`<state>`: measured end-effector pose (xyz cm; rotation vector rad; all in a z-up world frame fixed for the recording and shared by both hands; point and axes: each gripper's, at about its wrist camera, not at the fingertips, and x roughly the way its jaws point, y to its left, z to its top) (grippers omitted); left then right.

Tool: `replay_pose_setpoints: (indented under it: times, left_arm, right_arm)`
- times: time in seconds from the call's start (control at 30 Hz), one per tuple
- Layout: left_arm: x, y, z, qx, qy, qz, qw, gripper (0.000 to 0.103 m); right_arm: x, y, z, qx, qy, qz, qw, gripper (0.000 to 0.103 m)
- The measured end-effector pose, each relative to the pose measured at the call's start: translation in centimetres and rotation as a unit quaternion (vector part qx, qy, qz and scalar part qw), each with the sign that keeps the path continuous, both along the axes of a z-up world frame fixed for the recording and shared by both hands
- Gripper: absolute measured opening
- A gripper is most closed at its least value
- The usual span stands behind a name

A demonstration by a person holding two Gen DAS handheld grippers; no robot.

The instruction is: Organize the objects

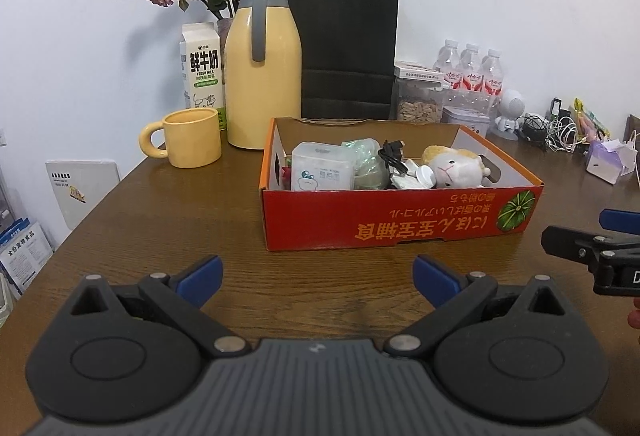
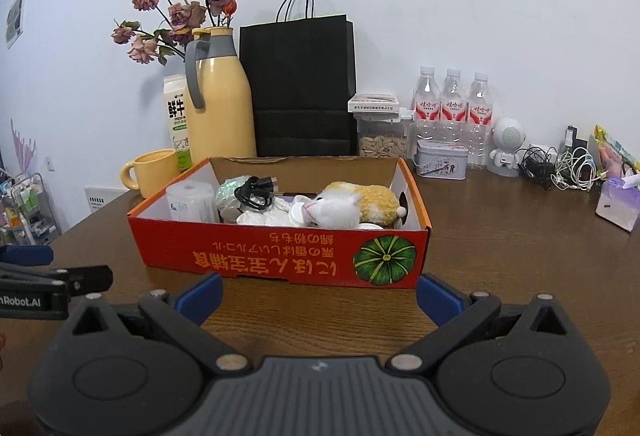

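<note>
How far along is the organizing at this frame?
Done, apparently: the red box already holds a plush toy, a black cable and a clear container. In hand: nothing; the left gripper and right gripper are open and empty above the table. Left: unclear; the mug and cords sit outside.

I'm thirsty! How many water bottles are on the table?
3. The water bottles stand in a row by the wall, right of the black bag: left, middle, right. More could be hiding behind them.
</note>
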<state>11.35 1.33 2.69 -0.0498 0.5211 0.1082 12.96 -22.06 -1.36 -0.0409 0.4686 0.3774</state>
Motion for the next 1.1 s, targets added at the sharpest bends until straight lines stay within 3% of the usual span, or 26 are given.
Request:
replay_pose_setpoints:
  times: [1.1]
  left_arm:
    - [-0.07, -0.28, -0.30, -0.005, 0.002, -0.006, 1.0000, 0.103]
  right_arm:
    - [-0.05, 0.68, -0.51, -0.008, 0.003, 0.006, 1.000, 0.103]
